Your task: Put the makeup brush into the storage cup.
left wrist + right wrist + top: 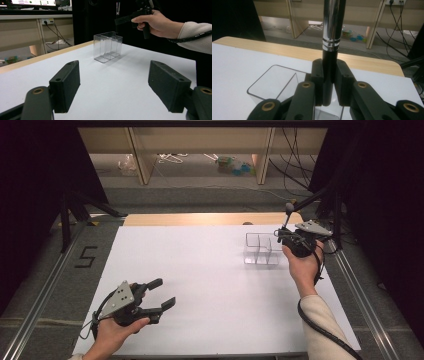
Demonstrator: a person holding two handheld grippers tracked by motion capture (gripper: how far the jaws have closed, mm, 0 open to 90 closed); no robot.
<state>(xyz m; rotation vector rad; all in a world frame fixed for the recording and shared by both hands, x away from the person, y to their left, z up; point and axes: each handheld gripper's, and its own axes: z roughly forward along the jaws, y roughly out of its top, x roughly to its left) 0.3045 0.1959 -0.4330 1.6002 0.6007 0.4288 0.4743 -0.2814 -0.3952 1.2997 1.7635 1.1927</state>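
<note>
So the right gripper is clamped on a makeup brush, pads squeezing the black lower part of the handle with the shiny chrome section sticking up above the jaws. In the high view you can see the brush standing nearly upright, tilted a little, its rounded grey tip at the top. It's held right over the right end of the clear organizer box, which sits on the white table toward the far right side. In the right gripper view the bottom of the handle hangs above one of the box's compartments (can't tell if it actually touches the box or is just above the rim, the jaws hide that bit).

The box is see-through plastic with thin dividers splitting it into a few upright slots, and from the left gripper view it looks empty inside.

The left gripper is down at the near left of the table, well apart from the box, jaws spread wide with nothing between them. Its view looks across the table straight at the box and at the right hand holding its gripper above it
</note>
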